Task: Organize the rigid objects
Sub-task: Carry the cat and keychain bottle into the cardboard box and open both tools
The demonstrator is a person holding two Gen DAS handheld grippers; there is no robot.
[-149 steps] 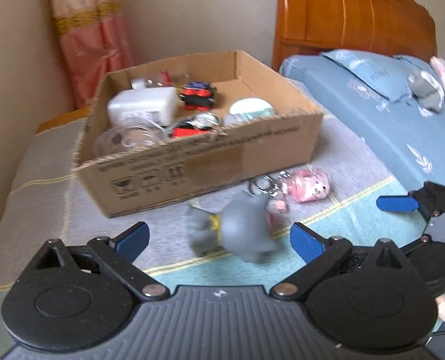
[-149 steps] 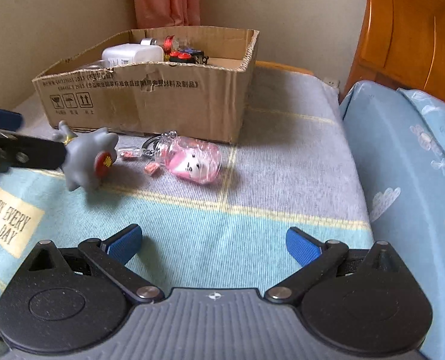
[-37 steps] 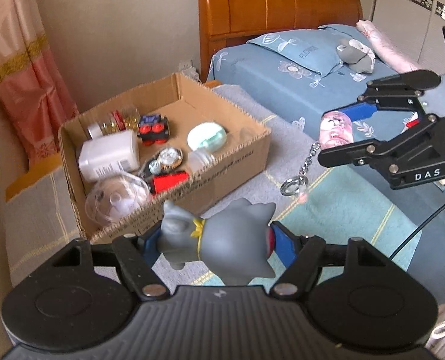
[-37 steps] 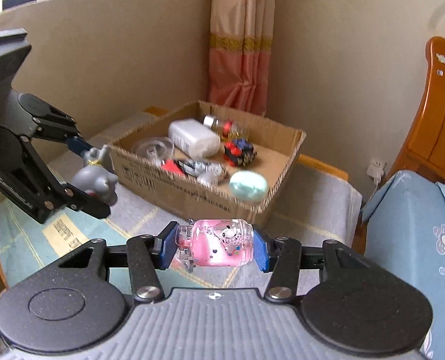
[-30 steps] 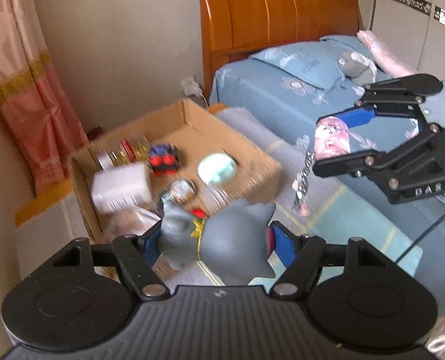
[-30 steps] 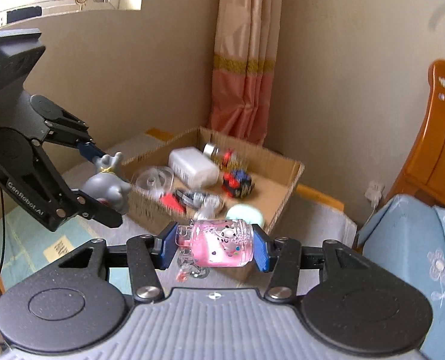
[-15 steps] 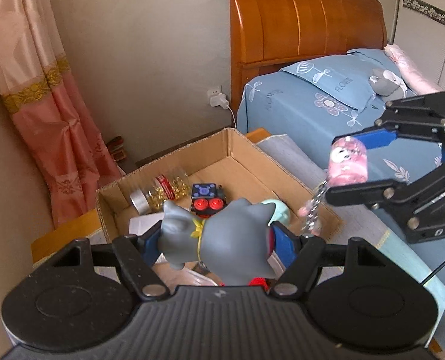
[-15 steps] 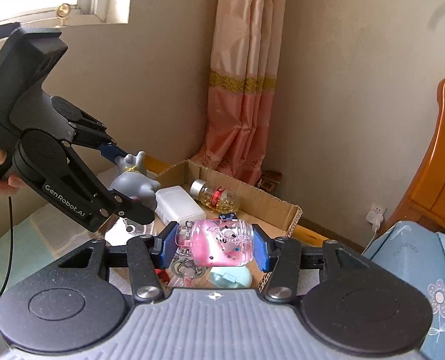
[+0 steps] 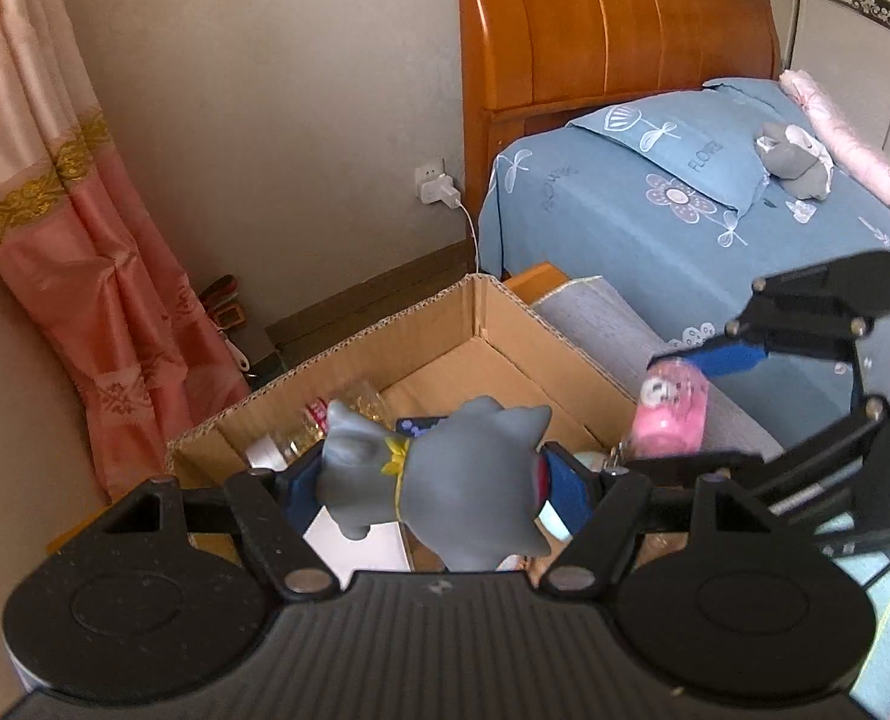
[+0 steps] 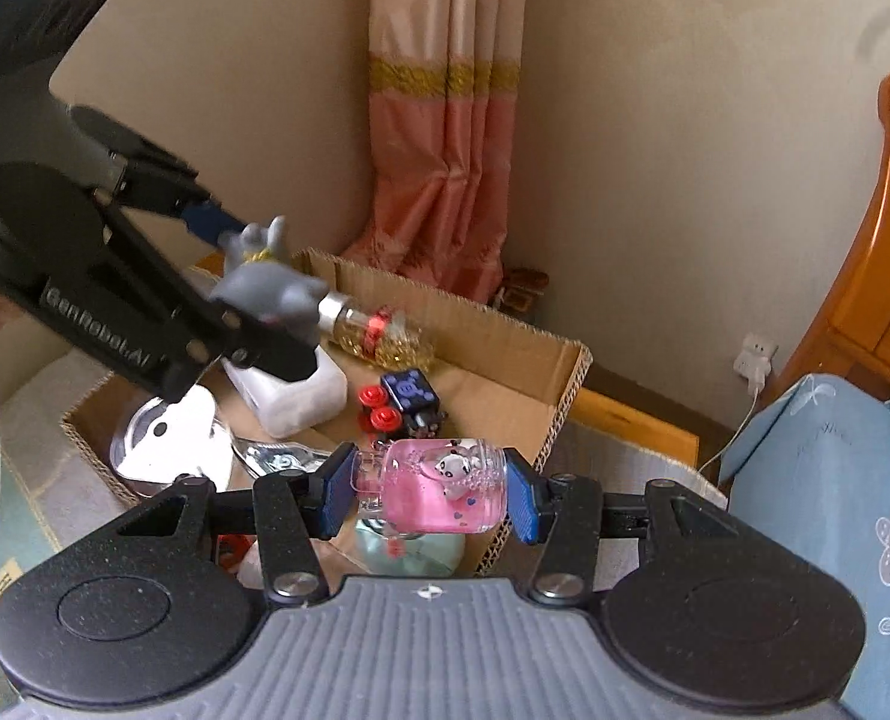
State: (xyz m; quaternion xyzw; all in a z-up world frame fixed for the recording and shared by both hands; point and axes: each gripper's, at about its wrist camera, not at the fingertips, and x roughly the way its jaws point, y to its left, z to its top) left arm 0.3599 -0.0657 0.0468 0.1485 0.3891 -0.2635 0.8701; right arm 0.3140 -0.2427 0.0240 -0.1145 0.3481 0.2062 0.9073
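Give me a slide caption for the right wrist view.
Right gripper holds a pink bottle keychain over the cardboard box beside the left gripper's grey figurine.

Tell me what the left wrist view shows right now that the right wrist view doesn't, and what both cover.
Only the left wrist view shows the bed's blue pillow, a grey plush on it, and the whole wooden headboard.

Only the right wrist view shows the box's contents clearly: a glass bottle of gold beads, a dark cube toy, a white block.

Both show the cardboard box, the pink curtain, the left tool shut on the grey figurine and the right tool shut on the pink bottle keychain.
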